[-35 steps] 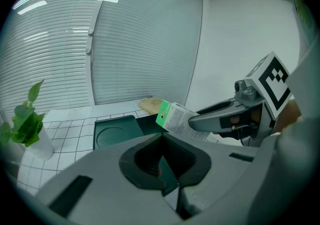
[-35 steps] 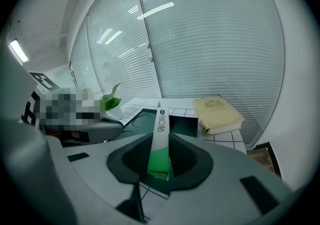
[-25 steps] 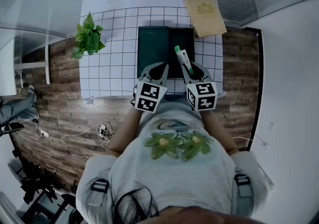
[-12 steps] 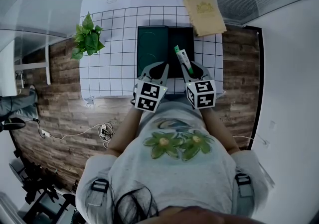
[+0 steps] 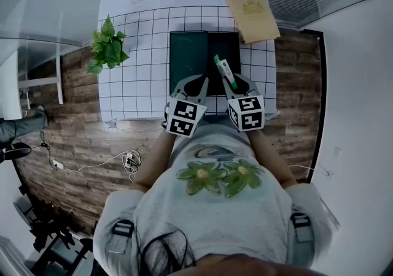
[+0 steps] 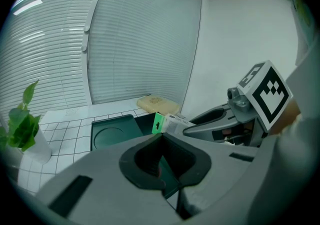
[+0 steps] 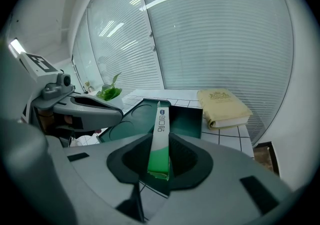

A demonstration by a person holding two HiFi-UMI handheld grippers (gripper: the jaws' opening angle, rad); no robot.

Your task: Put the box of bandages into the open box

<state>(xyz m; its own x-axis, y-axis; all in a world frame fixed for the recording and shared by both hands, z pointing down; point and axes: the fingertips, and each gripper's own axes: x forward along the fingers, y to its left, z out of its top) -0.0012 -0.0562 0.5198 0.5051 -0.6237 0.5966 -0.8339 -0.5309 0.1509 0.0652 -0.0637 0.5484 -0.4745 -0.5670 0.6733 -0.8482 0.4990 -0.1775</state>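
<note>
My right gripper (image 5: 226, 82) is shut on a slim green-and-white box of bandages (image 5: 221, 70), which sticks out forward between its jaws (image 7: 160, 139). The box hangs over the near edge of the dark green open box (image 5: 228, 44), whose lid (image 5: 187, 54) lies flat to the left. From the left gripper view the bandage box (image 6: 170, 123) shows end-on beside the right gripper. My left gripper (image 5: 195, 82) hovers next to it over the near part of the lid. Its jaws are shut with nothing between them (image 6: 162, 161).
The white gridded table (image 5: 138, 84) carries a potted plant (image 5: 109, 45) at its left edge and a tan book (image 5: 253, 18) at the far right corner. Wooden floor lies on both sides, with cables (image 5: 126, 161) at the near left.
My right gripper has edged slightly forward and left with the bandage box. The left gripper has stayed put.
</note>
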